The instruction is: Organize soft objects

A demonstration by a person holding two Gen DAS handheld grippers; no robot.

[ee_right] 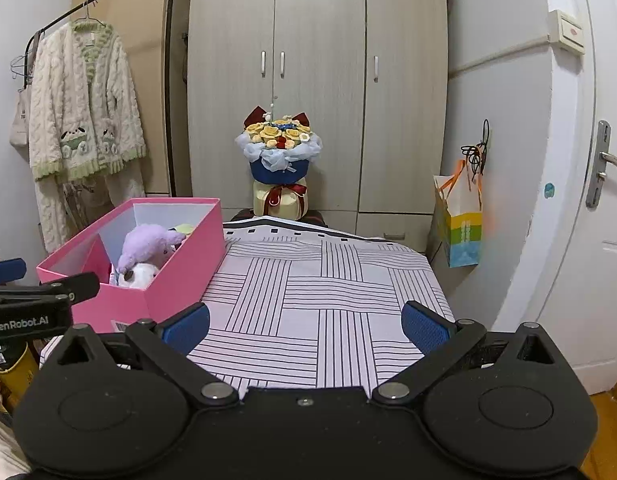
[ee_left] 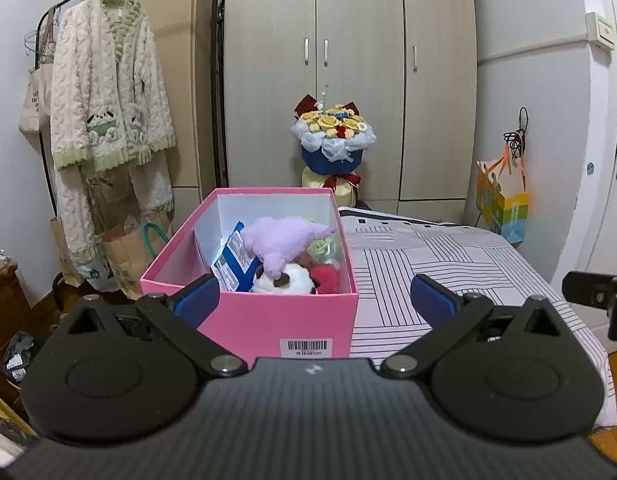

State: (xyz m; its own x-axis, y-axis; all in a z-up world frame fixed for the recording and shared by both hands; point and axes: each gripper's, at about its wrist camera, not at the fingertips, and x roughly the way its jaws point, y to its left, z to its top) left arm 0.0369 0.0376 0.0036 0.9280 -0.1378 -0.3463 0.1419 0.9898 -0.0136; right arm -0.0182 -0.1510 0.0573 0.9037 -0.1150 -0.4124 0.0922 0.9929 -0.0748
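Observation:
A pink box (ee_left: 252,316) stands on the left of the striped bed cover (ee_left: 448,264). Inside lie a purple plush (ee_left: 282,238), a white plush (ee_left: 288,278), a red plush (ee_left: 328,276), a pale green one and a blue-white packet (ee_left: 234,260). My left gripper (ee_left: 314,300) is open and empty, just in front of the box. My right gripper (ee_right: 304,326) is open and empty over the bare cover (ee_right: 328,292), to the right of the box (ee_right: 180,280). The purple plush (ee_right: 146,246) and white plush (ee_right: 138,274) show there too.
A flower bouquet (ee_left: 334,140) stands at the bed's far end before a wardrobe (ee_left: 348,60). A fleece robe (ee_left: 108,120) hangs on a rack at left, with paper bags (ee_left: 136,256) beneath. A colourful gift bag (ee_right: 460,220) hangs by the door (ee_right: 588,200) at right.

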